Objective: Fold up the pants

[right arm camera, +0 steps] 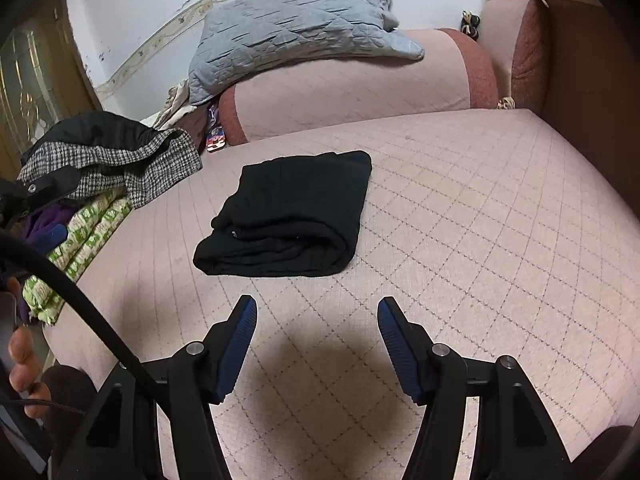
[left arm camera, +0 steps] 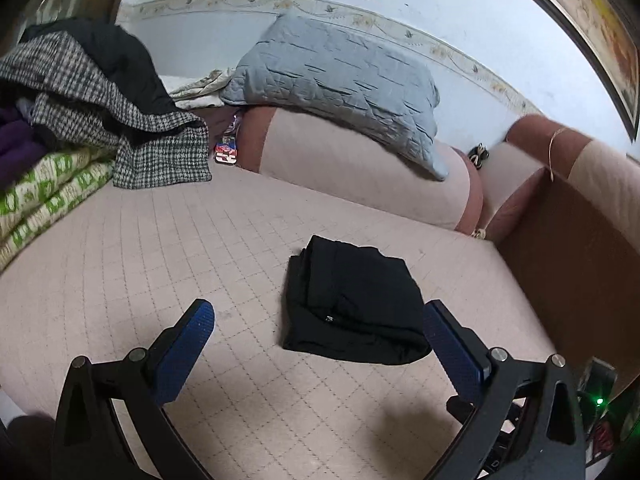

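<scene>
Left wrist view shows the pants (left arm camera: pixel 352 304) lying as a black folded bundle on the pink quilted bed (left arm camera: pixel 160 248), ahead of the left gripper (left arm camera: pixel 320 320) and off to its right side. The left gripper's jaws stand wide apart and hold nothing; its right finger (left arm camera: pixel 452 344) sits just beside the near right corner of the bundle, perhaps overlapping it in the picture, though contact cannot be told.

Right wrist view puts the same bundle ahead of the right gripper (right arm camera: pixel 316 316) and a little to its left. That gripper's jaws are also spread and empty, hovering over bare quilt, with a clear strip of bed between fingertips and cloth.

From the right view the bundle's thick rolled fold runs along the near edge, crosswise to the gripper's reach, while the thinner layers stretch away toward the bolster (right arm camera: pixel 360 84). Its long axis seems to run away from the right gripper, but the fisheye bend makes that uncertain.

Judging by position, the left gripper is the nearer one, almost alongside the cloth; the right one is a short reach away. The pants already look folded into a compact packet, so the task seems close to done. If one more fold or a tidy is wanted, the near rolled edge is what both grippers face.

A coat pile (right arm camera: pixel 108 156) lies to the left, apart from the pants.
</scene>
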### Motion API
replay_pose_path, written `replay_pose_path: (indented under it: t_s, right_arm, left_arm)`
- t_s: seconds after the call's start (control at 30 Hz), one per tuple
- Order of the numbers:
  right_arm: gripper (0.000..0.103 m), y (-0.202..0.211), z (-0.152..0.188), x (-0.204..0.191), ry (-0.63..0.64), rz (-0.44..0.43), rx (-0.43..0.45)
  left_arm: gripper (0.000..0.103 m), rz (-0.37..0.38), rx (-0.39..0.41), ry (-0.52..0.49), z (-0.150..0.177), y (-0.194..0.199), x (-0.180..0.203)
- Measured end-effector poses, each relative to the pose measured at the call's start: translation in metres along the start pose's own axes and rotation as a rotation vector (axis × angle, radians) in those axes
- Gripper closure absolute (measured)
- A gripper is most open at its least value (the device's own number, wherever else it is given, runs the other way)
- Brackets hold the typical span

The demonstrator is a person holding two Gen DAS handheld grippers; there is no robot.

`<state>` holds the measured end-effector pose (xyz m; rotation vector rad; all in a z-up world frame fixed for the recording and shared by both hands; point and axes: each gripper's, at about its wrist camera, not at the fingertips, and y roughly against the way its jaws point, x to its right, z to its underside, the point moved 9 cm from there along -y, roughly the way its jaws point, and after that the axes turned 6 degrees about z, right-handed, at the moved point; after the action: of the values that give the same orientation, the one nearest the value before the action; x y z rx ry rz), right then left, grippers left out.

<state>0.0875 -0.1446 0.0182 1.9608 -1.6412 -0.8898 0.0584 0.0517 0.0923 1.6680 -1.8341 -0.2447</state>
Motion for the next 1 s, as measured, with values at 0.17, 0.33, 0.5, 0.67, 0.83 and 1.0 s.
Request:
replay_pose_path:
  t_s: [0.17, 0.33, 0.5, 0.67, 0.83, 1.0]
  right_arm:
    - [0.034, -0.004, 0.004, -0.007, 0.013, -0.008, -0.015]
    - [0.034, -0.008, 0.007, -0.015, 0.041, -0.011, -0.026]
    - [0.034, -0.013, 0.011, -0.019, 0.051, -0.014, -0.043]
    - [0.033, -0.015, 0.013, -0.021, 0.055, -0.013, -0.052]
    - [0.032, -0.019, 0.015, -0.020, 0.056, -0.013, -0.065]
    - [0.032, -0.021, 0.015, -0.020, 0.056, -0.010, -0.069]
  left_arm:
    - [0.000, -0.027, 0.001, -0.045, 0.003, 0.001, 0.003]
    - [0.000, -0.071, -0.036, -0.063, 0.008, -0.006, -0.003]
    - [0.000, -0.084, -0.104, -0.071, 0.020, -0.018, -0.006]
    - [0.000, -0.088, -0.141, -0.091, 0.030, -0.026, -0.004]
    - [0.000, -0.099, -0.155, -0.117, 0.035, -0.029, 0.001]
    - [0.000, -0.099, -0.174, -0.123, 0.039, -0.034, 0.001]
